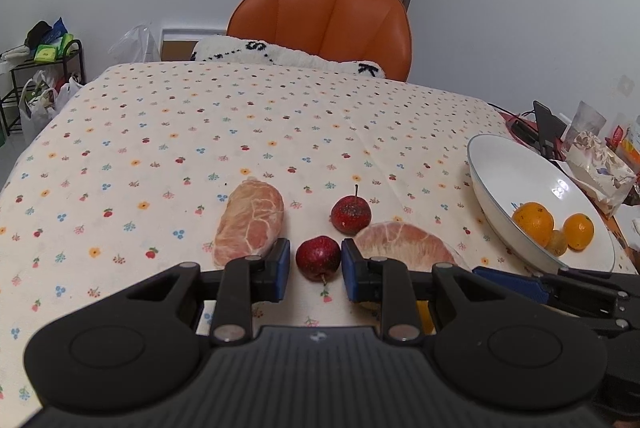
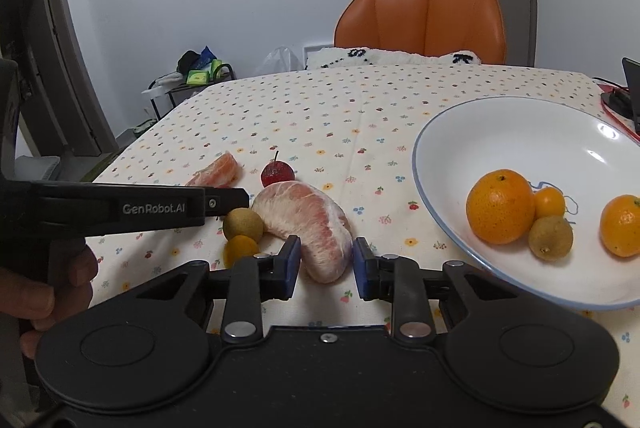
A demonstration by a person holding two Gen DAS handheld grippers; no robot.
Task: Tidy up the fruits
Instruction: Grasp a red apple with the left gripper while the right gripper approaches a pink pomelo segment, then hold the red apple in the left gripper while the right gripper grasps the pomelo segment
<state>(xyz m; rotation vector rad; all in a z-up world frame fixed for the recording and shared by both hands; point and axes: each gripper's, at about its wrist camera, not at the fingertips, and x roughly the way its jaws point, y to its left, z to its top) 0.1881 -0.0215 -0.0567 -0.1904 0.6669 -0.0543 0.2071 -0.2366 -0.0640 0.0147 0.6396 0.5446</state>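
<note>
My left gripper (image 1: 316,270) stands open low over the table, its blue pads on either side of a small red fruit (image 1: 318,258), with a thin gap on the left side. A second red fruit (image 1: 351,214) sits just beyond, and a peeled pomelo segment (image 1: 250,224) lies to the left. My right gripper (image 2: 327,266) is shut on the near end of another pomelo segment (image 2: 308,224), which lies on the cloth. The white bowl (image 2: 424,155) at the right holds oranges (image 2: 500,205) and a longan (image 2: 550,238).
A loose longan (image 2: 243,224) and a small orange fruit (image 2: 240,250) lie left of the held segment, under the left gripper's body (image 2: 160,207). An orange chair (image 1: 324,19) stands behind the table. Clutter and cables (image 1: 560,135) crowd the right edge.
</note>
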